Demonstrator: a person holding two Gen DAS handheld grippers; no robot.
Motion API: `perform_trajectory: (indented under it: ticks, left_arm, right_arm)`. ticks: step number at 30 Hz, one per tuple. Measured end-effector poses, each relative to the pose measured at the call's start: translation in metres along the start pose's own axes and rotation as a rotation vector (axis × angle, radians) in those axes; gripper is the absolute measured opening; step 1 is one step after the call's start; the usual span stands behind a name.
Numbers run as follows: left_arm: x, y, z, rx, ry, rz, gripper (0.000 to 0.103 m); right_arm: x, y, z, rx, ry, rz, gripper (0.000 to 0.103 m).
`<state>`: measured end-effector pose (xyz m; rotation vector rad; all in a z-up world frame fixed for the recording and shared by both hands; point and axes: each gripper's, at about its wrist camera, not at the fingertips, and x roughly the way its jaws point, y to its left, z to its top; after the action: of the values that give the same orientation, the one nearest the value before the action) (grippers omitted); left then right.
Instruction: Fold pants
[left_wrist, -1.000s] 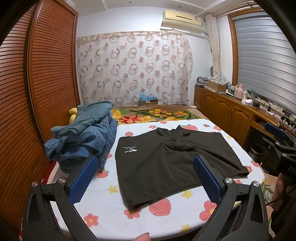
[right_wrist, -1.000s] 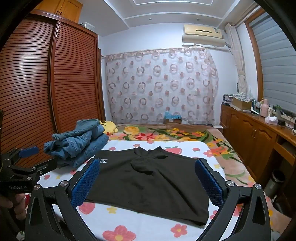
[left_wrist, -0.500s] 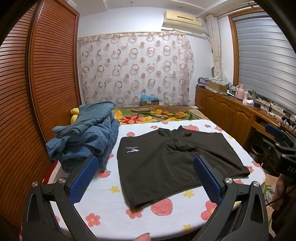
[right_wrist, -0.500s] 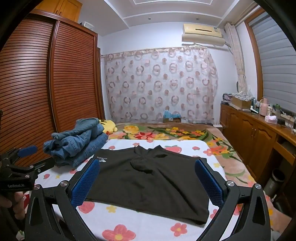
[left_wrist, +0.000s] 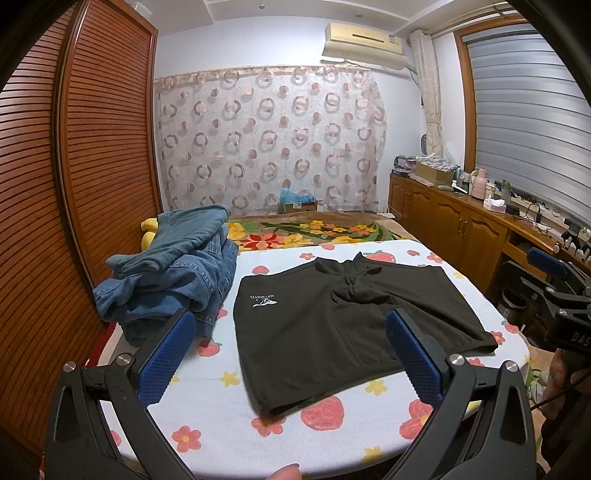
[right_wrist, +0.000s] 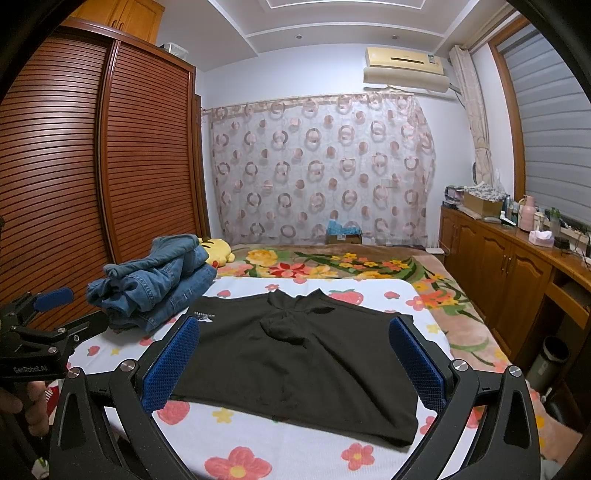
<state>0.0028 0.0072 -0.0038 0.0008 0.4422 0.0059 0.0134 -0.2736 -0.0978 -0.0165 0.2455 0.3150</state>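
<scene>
Black shorts (left_wrist: 332, 325) (right_wrist: 295, 354) lie flat on the flowered white sheet, waistband toward me, a small white logo on the left leg. My left gripper (left_wrist: 290, 354) hovers open above the near edge of the sheet, its blue pads wide apart with nothing between them. My right gripper (right_wrist: 293, 363) is open too, over the shorts' near edge. In the left wrist view the right gripper (left_wrist: 550, 284) shows at the right edge. In the right wrist view the left gripper (right_wrist: 40, 317) shows at the left edge, held by a hand.
A pile of blue jeans (left_wrist: 173, 273) (right_wrist: 155, 284) sits on the sheet left of the shorts, a yellow plush (right_wrist: 218, 249) behind it. A wooden louvred wardrobe (right_wrist: 74, 177) lines the left, wooden cabinets (right_wrist: 517, 273) the right. A floral blanket (right_wrist: 332, 262) covers the far bed.
Both grippers have drifted slightly back and up, so the shorts sit a little farther off. Both stay open and the shorts have not moved.
</scene>
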Motion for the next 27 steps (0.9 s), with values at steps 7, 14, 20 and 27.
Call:
perform_trajectory:
  ticks: [7,14,20,27]
  left_arm:
    - [-0.0066,0.0039,0.005,-0.001,-0.007,0.003,0.103]
    - [-0.0072,0.0029,0.0049,-0.001,-0.009,0.003,0.103]
    - [-0.0087,0.004,0.0083,0.001,-0.01,0.003,0.103]
    - [-0.0093,0.0046,0.0086,0.001,-0.013,0.004,0.103]
  right_arm:
    - [-0.0006,0.0011,-0.0004,-0.002,-0.005,0.001,0.102]
    - [-0.0014,0.0002,-0.0004,-0.002,-0.006,0.004,0.102]
    - [-0.0016,0.0003,-0.0003,-0.003,-0.007,0.004,0.102]
    - [-0.002,0.0003,0.0003,-0.003,-0.008,0.004,0.102]
